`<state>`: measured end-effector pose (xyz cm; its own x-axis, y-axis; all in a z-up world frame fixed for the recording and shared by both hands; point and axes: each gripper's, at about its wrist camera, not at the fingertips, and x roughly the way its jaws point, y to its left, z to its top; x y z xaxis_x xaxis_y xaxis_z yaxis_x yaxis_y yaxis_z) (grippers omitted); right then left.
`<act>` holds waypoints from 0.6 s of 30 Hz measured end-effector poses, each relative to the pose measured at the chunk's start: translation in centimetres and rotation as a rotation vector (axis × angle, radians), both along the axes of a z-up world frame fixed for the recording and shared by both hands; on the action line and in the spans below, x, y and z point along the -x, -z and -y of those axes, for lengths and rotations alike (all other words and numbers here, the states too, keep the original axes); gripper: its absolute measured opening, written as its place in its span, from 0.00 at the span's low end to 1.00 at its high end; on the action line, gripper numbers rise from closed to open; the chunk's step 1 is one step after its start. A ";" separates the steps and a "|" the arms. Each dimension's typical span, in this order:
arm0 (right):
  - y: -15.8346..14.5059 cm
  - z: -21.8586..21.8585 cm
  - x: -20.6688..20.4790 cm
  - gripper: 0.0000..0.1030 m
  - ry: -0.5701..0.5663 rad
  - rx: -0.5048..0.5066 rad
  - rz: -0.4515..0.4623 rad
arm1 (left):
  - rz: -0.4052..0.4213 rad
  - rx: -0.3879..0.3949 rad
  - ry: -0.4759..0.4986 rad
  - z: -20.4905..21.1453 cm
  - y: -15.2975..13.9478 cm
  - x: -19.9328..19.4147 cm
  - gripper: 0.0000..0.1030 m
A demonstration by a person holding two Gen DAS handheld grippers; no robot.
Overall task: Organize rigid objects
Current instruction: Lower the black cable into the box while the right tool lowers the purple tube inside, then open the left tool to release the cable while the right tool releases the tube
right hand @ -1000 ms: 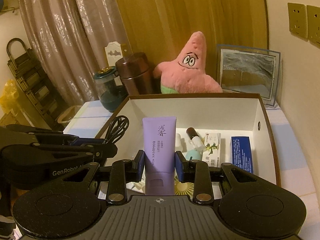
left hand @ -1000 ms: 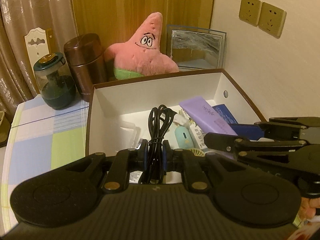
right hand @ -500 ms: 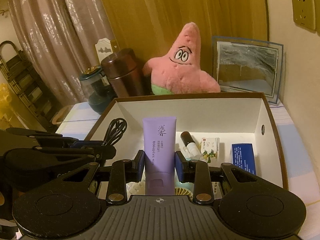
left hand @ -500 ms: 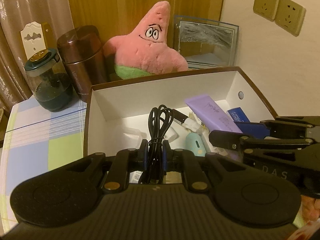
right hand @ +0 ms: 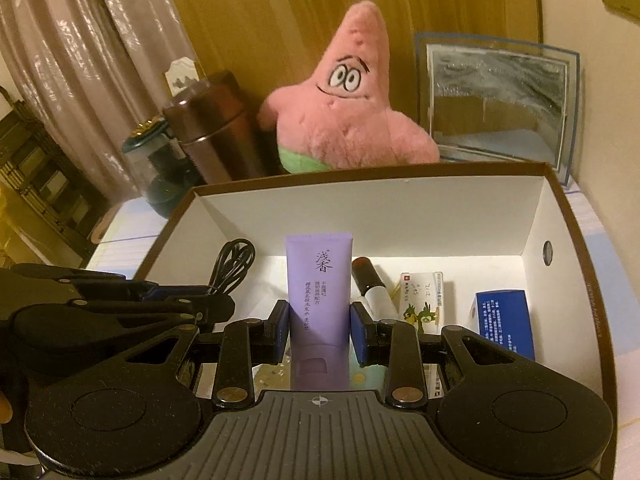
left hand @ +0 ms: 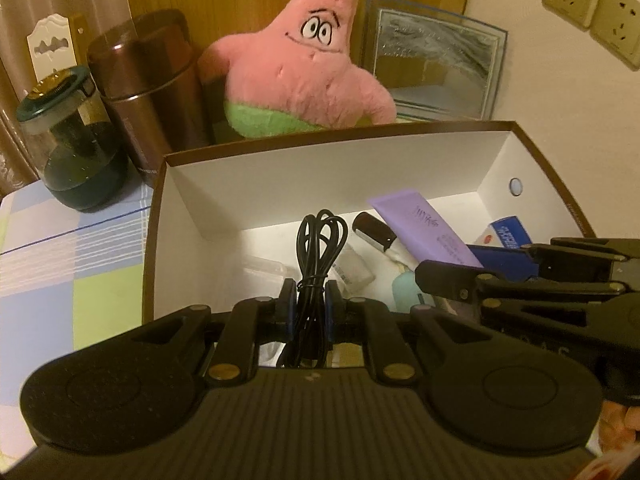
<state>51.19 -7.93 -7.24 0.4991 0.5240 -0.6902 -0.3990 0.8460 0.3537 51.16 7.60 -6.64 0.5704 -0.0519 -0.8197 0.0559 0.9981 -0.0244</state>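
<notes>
My left gripper (left hand: 311, 302) is shut on a coiled black cable (left hand: 318, 256), whose loops stick up over the open white box (left hand: 320, 176). My right gripper (right hand: 320, 328) is shut on a purple tube (right hand: 319, 280) and holds it upright above the box (right hand: 360, 216) floor. From the left wrist view the purple tube (left hand: 424, 228) and the right gripper (left hand: 520, 284) reach in from the right. In the right wrist view the left gripper (right hand: 216, 300) with the black cable (right hand: 234, 260) sits at the left. A dark-capped bottle (right hand: 372, 280), a small carton (right hand: 424, 300) and a blue carton (right hand: 504, 320) lie in the box.
Behind the box stand a pink star plush (left hand: 308, 64), a brown canister (left hand: 148, 92), a dark glass jar (left hand: 72, 144) and a framed mirror (left hand: 436, 60). A checked tablecloth (left hand: 72, 264) covers the table to the left. A wall with sockets (left hand: 592, 12) is at the right.
Both grippers have moved forward and down toward the box, which now looks larger and nearer. Each keeps its hold: left on the cable, right on the purple tube.
</notes>
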 end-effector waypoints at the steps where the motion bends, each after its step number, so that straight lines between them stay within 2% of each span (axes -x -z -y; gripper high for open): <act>1: 0.2 -0.1 -0.3 0.31 0.002 0.001 -0.007 | -0.006 0.002 -0.001 -0.1 0.3 -0.3 0.12; 18: 2.3 -0.7 -2.8 0.31 0.024 0.002 -0.066 | -0.063 0.026 0.002 -0.8 3.2 -3.3 0.13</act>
